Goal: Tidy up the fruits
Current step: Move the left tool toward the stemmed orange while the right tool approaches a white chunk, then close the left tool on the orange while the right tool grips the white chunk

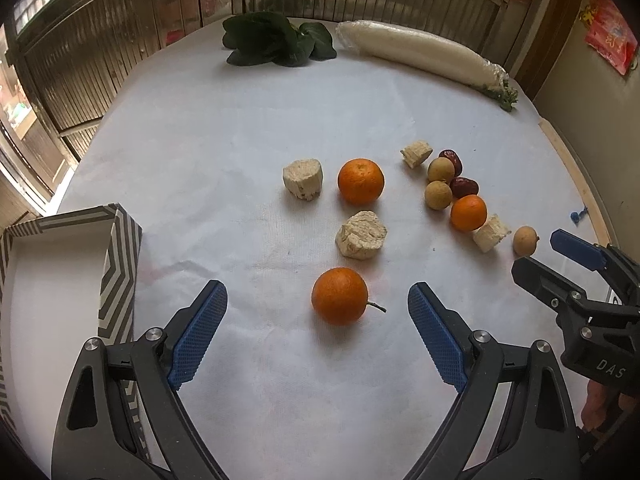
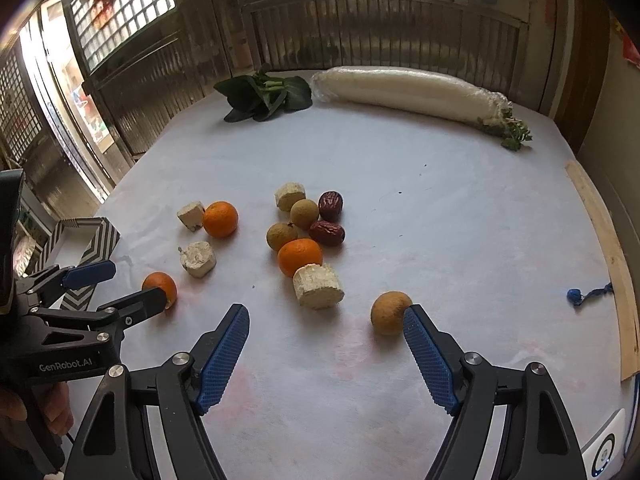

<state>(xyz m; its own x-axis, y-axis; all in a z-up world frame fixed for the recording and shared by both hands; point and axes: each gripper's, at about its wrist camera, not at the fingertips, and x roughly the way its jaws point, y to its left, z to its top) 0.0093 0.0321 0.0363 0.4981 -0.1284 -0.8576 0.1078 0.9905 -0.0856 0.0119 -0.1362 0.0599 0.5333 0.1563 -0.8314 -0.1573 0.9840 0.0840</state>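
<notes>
White cloth table (image 1: 240,140), slatted wooden screens behind.

Fruit, all loose on cloth: three oranges, nearest (image 1: 339,296) at 12 o'clock of left gripper (image 1: 318,334); others (image 1: 361,181), (image 1: 468,212). Three longans, one stray (image 2: 390,313) touching or just beside right gripper's (image 2: 326,354) right finger (image 2: 428,356). Two red dates (image 2: 330,205).

Non-fruit: four pale chunks (image 1: 361,235); greens (image 1: 276,40) and wrapped radish (image 1: 420,54) at far edge.

Box (image 1: 60,280), striped, at 9 o'clock of left gripper; visible interior empty.

Grippers: both spread wide, holding nothing.

Progress: judged barely begun; all fruit remains.

Room: open cloth between nearest orange and box; box wall needs clearing; cluster at centre-right is tight.
</notes>
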